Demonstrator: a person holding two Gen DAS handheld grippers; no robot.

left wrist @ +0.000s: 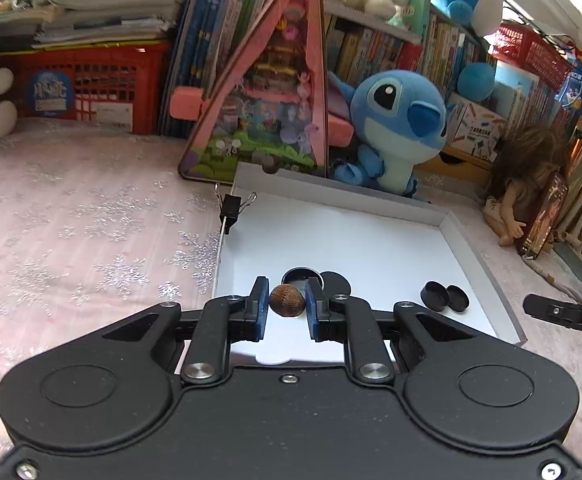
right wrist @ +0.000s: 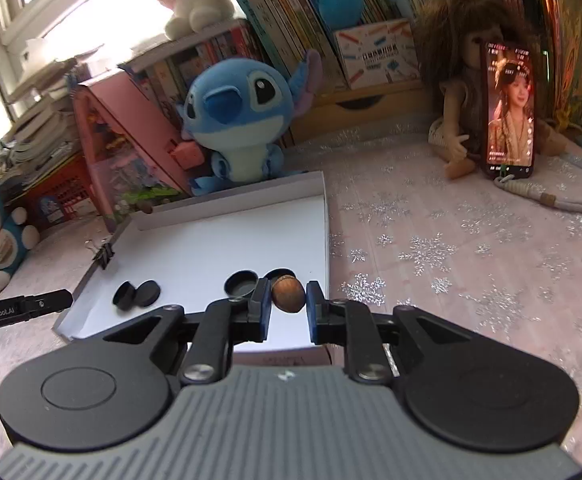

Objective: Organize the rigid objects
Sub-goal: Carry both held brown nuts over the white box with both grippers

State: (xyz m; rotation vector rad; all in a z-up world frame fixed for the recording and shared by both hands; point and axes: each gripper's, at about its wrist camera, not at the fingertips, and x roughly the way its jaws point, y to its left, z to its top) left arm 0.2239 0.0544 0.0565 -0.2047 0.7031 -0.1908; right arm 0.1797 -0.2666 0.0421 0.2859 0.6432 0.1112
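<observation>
At lower left of the right wrist view, "GenRoboLAI" is printed on the left tongs (right wrist: pixel 57 300), which pinch a ridged nut (left wrist: pixel 287 300) over the white tray (left wrist: pixel 371 240). Right tongs (right wrist: pixel 288 296) pinch a smoother nut (right wrist: pixel 288 296) there too.

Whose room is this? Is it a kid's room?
Probably, yes: it looks like a child's bedroom or play corner. A blue plush toy sits by shelves crammed with books, a doll leans against them, and a pink snowflake cloth covers the surface.
</observation>
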